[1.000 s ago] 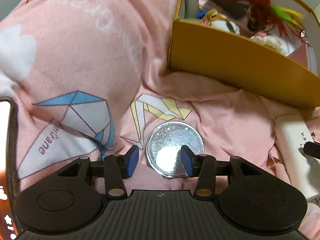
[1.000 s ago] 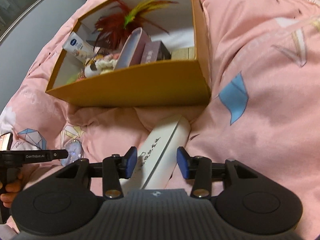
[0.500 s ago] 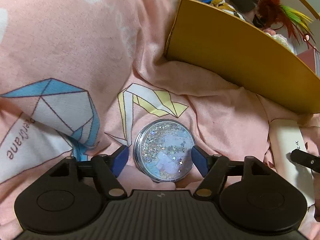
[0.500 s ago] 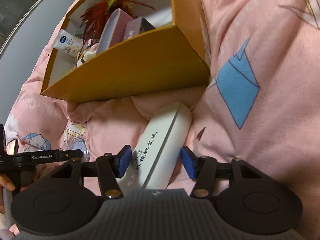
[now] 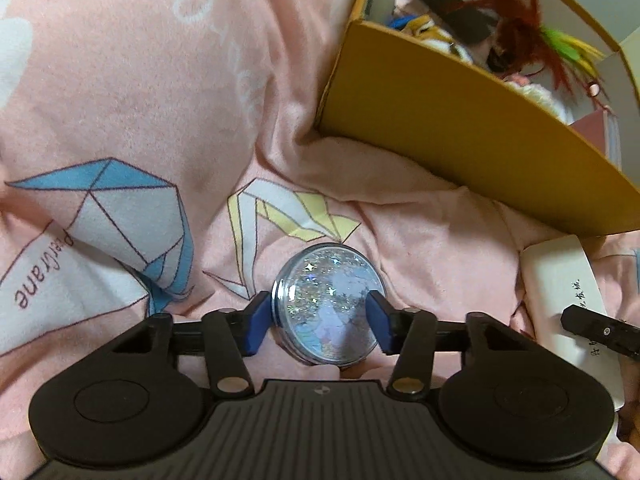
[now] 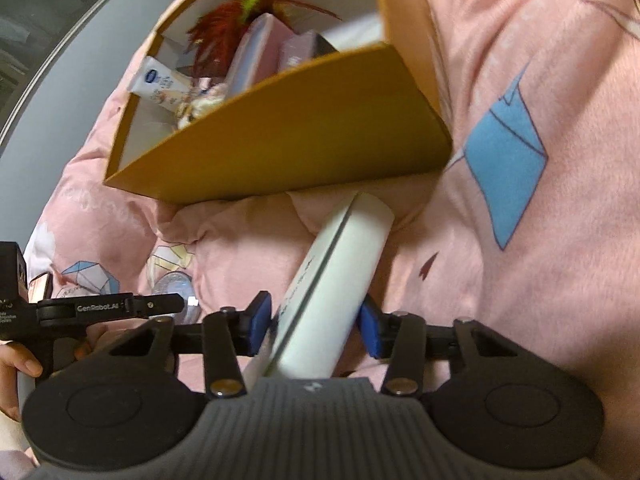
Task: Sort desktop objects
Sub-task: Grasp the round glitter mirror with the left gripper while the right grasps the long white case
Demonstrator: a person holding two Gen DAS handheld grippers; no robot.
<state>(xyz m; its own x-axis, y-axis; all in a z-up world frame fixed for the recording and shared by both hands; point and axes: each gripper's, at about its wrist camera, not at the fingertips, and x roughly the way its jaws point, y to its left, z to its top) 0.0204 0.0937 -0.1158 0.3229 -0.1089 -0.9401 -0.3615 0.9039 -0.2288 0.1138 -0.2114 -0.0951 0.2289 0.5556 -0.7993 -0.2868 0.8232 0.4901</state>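
Pink fleece bedding (image 5: 160, 80), rumpled, printed with blue and yellow origami cranes, is the whole surface; a grey wall with a dark window frame (image 6: 36, 32) shows at 10 o'clock in the right wrist view.

One yellow cardboard box (image 5: 460, 132) sits open at 1 o'clock from the left gripper (image 5: 318, 322), near wall facing the camera. Inside: red and green feathers (image 6: 236, 20), one white tube (image 6: 160, 88), pink boxes, plush bits; exact count cannot be told. Box edge is close above both grippers. Open bedding stretches at 9 to 11 o'clock in the left view and 1 to 4 o'clock in the right view.

One round glitter compact (image 5: 328, 304) lies on the bedding between the left gripper's blue pads, which are closing and appear to touch its rim on both sides.

One white case (image 6: 332, 280) with black script lies diagonally, far end toward the box corner. Right gripper (image 6: 314, 322) straddles its near end, closing, pads at its sides.

A hand (image 6: 16, 364) holds the left gripper's handle at 8 o'clock.
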